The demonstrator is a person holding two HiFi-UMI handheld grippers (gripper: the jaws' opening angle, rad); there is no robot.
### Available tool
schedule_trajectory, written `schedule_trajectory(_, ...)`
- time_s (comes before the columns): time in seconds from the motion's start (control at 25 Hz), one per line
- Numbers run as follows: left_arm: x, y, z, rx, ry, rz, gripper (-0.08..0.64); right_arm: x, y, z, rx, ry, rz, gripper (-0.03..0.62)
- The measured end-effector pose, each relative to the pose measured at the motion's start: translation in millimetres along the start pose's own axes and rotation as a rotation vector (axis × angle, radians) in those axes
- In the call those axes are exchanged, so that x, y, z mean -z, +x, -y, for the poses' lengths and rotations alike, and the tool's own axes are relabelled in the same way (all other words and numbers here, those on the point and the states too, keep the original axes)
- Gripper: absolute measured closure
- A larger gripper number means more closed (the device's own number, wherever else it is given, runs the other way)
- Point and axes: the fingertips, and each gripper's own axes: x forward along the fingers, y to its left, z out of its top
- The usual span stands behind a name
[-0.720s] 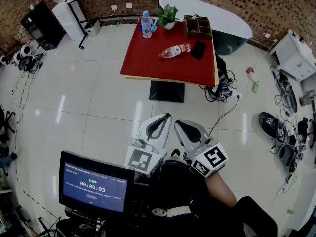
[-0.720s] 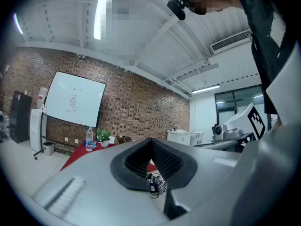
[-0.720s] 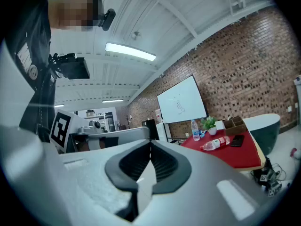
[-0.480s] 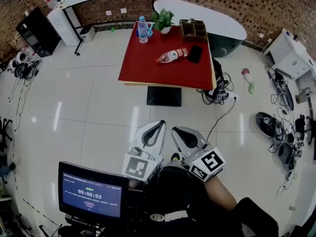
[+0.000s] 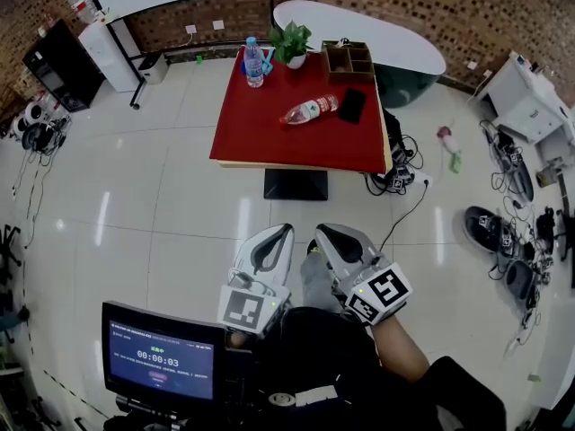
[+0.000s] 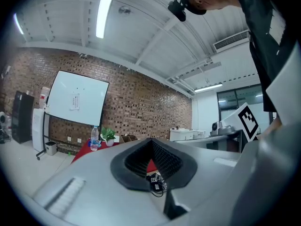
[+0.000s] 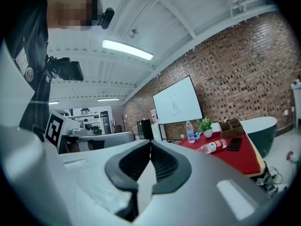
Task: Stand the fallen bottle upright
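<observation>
The fallen bottle (image 5: 308, 110), clear with a red label, lies on its side on the red table (image 5: 260, 133) far ahead; it also shows as a fallen bottle (image 7: 212, 146) in the right gripper view. Both grippers are held low and close to the person's body, well short of the table, above the tiled floor. My left gripper (image 5: 286, 230) (image 6: 151, 140) is shut with nothing in it. Beside it, my right gripper (image 5: 322, 230) (image 7: 150, 142) is also shut and empty.
On the table stand an upright water bottle (image 5: 254, 61), a potted plant (image 5: 292, 43), a wooden organizer (image 5: 350, 59) and a black phone (image 5: 351, 105). A monitor (image 5: 162, 353) sits at the lower left. Cables and shoes (image 5: 494, 232) lie on the floor at the right.
The table and fallen bottle have slid slightly lower and left in the head view. Both grippers stay shut, side by side.
</observation>
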Motion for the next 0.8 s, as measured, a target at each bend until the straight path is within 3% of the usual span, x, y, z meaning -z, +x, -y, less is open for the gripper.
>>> schedule_trajectory(0.56, -23, 201, -49, -0.054, 0.056, -0.016, 0.552, -57, 73, 191, -0.057, 0.024, 0.049, 0.588)
schedule_trajectory(0.8, -22, 260, -59, -0.048, 0.046, -0.031, 0.552, -71, 105, 250, -0.112, 0.045, 0.041, 0.585)
